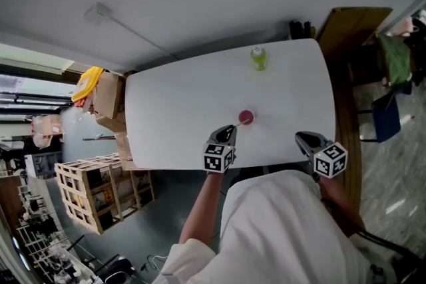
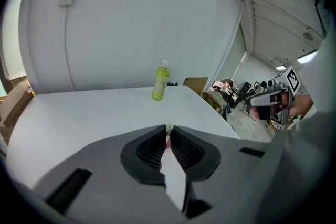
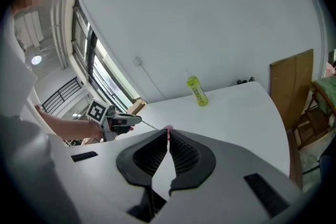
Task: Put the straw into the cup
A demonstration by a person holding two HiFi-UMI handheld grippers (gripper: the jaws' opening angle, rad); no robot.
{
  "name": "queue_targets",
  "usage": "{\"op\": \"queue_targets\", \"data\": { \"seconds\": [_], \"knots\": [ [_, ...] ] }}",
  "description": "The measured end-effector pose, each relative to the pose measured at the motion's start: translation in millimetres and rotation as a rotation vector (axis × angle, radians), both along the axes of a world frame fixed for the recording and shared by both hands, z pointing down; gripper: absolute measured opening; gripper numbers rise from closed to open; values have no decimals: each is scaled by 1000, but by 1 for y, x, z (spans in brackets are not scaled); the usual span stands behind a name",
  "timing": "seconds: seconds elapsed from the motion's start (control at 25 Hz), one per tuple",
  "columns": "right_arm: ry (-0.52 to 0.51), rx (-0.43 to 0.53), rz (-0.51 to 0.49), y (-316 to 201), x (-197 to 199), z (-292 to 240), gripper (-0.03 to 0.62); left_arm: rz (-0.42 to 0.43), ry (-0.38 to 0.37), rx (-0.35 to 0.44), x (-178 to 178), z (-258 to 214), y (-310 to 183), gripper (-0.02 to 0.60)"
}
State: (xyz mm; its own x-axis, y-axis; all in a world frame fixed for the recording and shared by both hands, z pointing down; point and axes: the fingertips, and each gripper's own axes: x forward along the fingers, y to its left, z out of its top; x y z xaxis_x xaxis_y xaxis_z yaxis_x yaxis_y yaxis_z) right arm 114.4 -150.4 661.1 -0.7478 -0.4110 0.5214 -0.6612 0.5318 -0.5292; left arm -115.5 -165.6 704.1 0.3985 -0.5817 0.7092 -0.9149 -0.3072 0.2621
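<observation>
Here, left claw (image 2: 169, 137) (ribbed) pinches straw (image 2: 169, 128).

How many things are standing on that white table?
2: a green bottle near the far edge, and a pink cup nearer the person, just beyond the left gripper, which holds a straw.

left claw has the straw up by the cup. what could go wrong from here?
1. The cup stands free on the table. The right claw is shut, empty and off to the side, so a push from the straw could slide or tip the cup.
2. The left claw pinches the thin straw at one end, so the free tip may flex and miss the cup's mouth.
</observation>
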Motion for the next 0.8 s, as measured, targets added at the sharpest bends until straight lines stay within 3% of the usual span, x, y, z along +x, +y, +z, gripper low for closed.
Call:
{"op": "queue_targets", "data": {
  "seconds": [0.44,0.8],
  "knots": [
    [41,-17,29,7,-5,-1,37,-3,33,-26,-7,22,-6,28],
    [40,-27,17,7,-8,3,37,-17,65,-17,-4,16,-8,64]
  ]
}}
